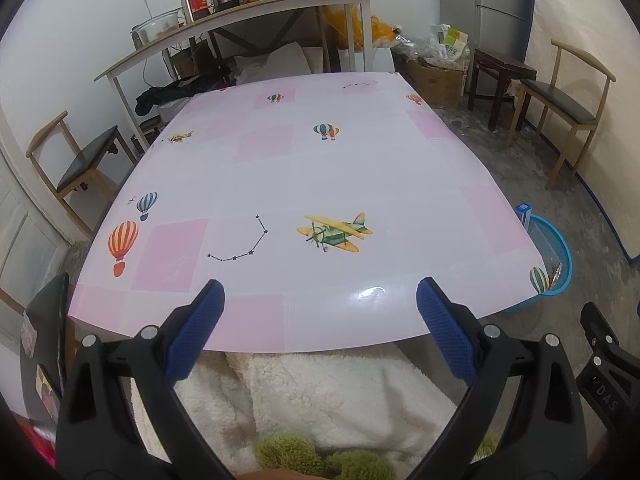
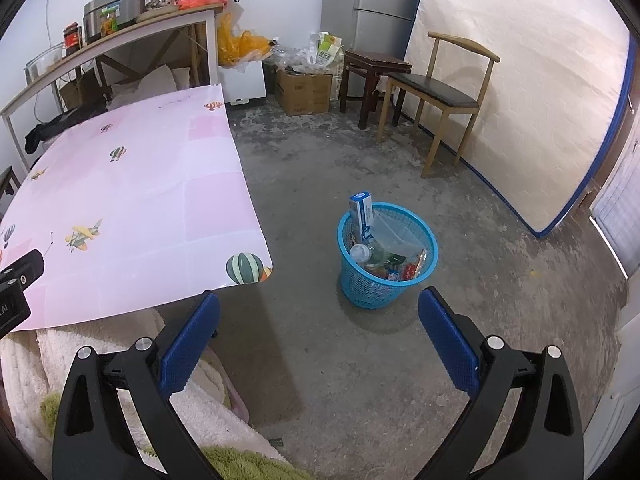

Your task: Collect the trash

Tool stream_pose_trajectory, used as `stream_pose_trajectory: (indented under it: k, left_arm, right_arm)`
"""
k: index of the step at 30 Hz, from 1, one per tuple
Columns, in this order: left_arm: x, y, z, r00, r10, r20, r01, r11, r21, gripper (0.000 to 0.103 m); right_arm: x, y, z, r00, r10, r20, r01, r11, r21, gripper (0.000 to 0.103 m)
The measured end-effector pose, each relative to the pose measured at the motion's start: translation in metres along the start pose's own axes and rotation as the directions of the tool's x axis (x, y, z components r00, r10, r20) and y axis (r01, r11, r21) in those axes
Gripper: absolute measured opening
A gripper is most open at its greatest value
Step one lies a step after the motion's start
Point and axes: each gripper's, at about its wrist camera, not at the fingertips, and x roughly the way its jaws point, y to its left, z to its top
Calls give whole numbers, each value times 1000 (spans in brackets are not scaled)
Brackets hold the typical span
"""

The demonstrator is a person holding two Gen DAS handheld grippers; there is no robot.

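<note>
Ahead, the blue basket of trash sits beyond the right gripper, whose jaws gape empty.

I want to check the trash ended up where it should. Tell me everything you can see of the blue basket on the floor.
The blue basket is a round, open-mesh bin that looks like plastic, standing upright on the bare concrete floor, apart from the table corner. It is filled with trash: a blue-and-white carton sticks up past the rim, with a clear plastic bottle, a clear bag and colourful wrappers beside it. Neither hand-held gripper touches it.
</note>
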Motion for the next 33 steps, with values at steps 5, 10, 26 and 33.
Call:
stream_pose_trajectory:
  k: [5,10,26,33]
  left_arm:
    - [1,0,0,1000,-1,-2,1,1000,2,93]
    - [3,1,-2,1000,-6,-13,6,1000,-1,93]
    - [3,1,-2,1000,-6,-14,6,1000,-3,93]
    - [3,2,-2,1000,-7,-14,7,1000,-2,93]
  right_arm:
    - [0,-1,0,1000,-1,0,1,1000,0,96]
    - [0,0,0,1000,-1,1,1,1000,0,96]
    - [-1,-2,2,1000,-3,4,3,1000,1,96]
    - [-2,-1,1,1000,-4,4,4,1000,-1,96]
